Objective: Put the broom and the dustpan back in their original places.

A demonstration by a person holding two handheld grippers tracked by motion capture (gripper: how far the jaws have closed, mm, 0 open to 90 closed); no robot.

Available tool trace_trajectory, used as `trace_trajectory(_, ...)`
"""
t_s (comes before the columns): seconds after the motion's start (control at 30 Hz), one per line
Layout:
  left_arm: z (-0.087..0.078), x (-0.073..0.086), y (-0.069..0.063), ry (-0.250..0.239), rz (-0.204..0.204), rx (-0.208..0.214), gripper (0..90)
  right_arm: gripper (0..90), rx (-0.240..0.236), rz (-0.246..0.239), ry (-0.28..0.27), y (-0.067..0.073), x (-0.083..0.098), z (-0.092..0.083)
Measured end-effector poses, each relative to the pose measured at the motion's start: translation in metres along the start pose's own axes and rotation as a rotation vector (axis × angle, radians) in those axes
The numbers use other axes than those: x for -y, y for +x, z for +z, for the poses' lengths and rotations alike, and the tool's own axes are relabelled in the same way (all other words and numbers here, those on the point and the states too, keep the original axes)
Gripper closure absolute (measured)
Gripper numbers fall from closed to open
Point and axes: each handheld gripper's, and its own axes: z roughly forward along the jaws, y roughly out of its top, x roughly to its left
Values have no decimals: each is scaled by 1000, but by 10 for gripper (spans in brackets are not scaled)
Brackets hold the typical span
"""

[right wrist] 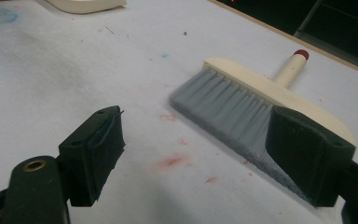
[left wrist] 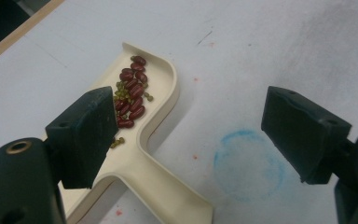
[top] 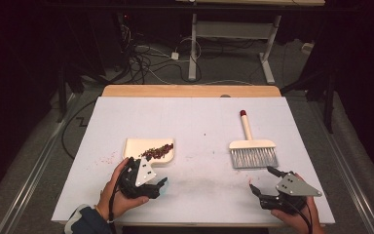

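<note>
Both tools spread, left tool, right tool, stained white table, dark room.

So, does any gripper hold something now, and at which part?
Nothing is held. The left gripper is open near the dustpan; the right gripper is open near the brush.

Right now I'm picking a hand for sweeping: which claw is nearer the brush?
Right. The right claw sits just below the brush; the left claw is by the dustpan.
</note>
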Motion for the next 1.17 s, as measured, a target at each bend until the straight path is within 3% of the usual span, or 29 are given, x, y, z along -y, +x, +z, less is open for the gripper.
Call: trace_trajectory(1.17,1,1,0,8,-12,0,175,199,21,-12,-23,-3,-5,0)
